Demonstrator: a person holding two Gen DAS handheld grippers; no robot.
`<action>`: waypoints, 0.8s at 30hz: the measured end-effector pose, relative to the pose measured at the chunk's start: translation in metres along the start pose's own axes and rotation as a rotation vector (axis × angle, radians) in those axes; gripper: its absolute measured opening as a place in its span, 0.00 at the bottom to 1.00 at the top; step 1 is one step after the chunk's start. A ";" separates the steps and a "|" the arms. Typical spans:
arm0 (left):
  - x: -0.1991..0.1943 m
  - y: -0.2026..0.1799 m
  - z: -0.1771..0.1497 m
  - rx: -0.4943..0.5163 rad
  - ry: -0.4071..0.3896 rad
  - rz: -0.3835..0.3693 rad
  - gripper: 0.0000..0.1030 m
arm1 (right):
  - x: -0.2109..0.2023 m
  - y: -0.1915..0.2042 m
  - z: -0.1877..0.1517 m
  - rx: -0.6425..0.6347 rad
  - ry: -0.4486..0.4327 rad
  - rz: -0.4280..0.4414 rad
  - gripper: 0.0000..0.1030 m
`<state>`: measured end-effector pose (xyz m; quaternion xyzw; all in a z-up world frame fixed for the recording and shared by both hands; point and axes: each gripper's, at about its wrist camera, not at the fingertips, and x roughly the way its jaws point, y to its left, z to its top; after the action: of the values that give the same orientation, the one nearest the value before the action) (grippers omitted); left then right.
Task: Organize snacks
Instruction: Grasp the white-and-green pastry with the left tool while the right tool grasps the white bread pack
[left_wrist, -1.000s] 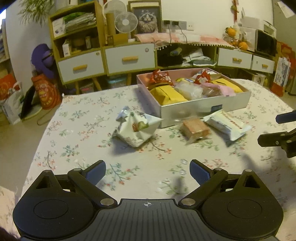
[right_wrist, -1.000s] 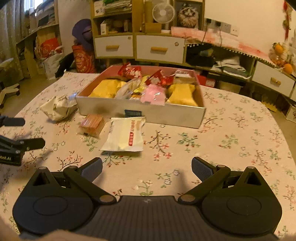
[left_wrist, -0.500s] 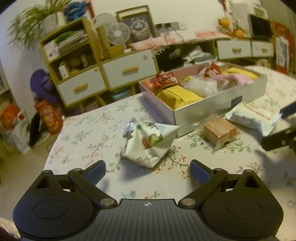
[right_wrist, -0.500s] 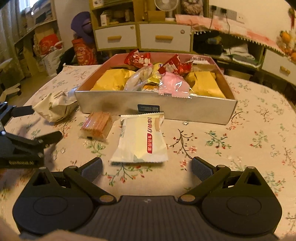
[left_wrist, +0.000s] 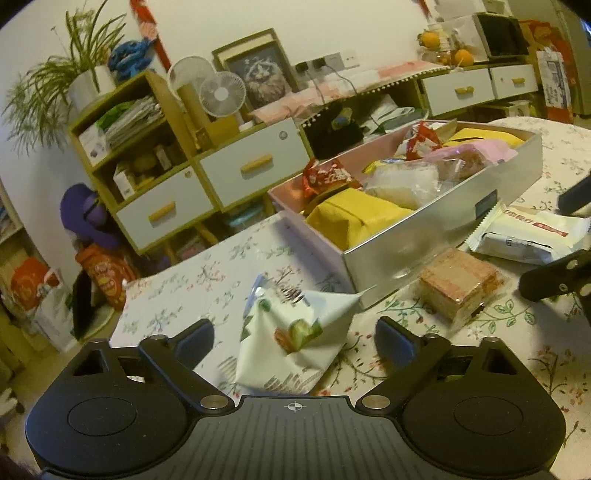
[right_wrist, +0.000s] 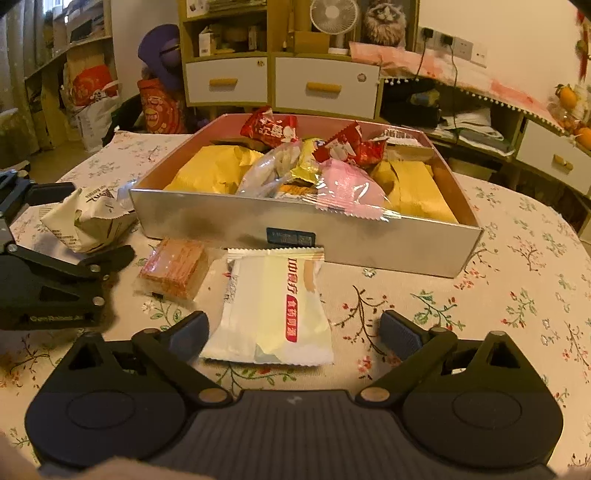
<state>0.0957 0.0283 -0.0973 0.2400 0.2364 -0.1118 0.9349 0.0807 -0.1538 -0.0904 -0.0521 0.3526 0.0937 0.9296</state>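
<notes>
A crumpled white snack bag (left_wrist: 295, 343) lies on the floral tablecloth between the fingers of my left gripper (left_wrist: 293, 345). Its jaws are closing, and the pads stand clear of the bag. A flat white packet with a red label (right_wrist: 273, 306) lies between the fingers of my right gripper (right_wrist: 294, 334). Those jaws are closing too, with gaps on both sides of the packet. A clear-wrapped orange wafer block (right_wrist: 173, 267) sits between the two snacks. Behind them stands the silver box (right_wrist: 369, 240), full of yellow, pink and red snack packs.
The round table carries a floral cloth (right_wrist: 517, 295) with bare room to the right of the box. The table's edge (left_wrist: 122, 295) runs at the left. Shelves and drawers (left_wrist: 251, 170) stand behind the table, with bags on the floor (left_wrist: 103, 273).
My left gripper has moved in on the crumpled bag and rolled, so the bag now lies between its fingers. The right gripper has advanced over the white packet. Both jaws have narrowed slightly.
</notes>
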 end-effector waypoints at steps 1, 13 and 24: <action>0.000 -0.001 0.001 0.007 -0.002 -0.004 0.86 | 0.000 0.001 0.001 -0.003 -0.002 0.003 0.92; -0.007 -0.005 0.002 0.025 0.006 0.016 0.51 | -0.003 0.005 0.004 -0.068 -0.014 0.048 0.70; -0.014 -0.010 0.009 -0.007 0.050 -0.037 0.49 | -0.007 0.009 0.008 -0.128 0.016 0.076 0.51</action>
<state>0.0843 0.0168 -0.0870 0.2351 0.2643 -0.1223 0.9273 0.0793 -0.1441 -0.0802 -0.0987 0.3551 0.1510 0.9173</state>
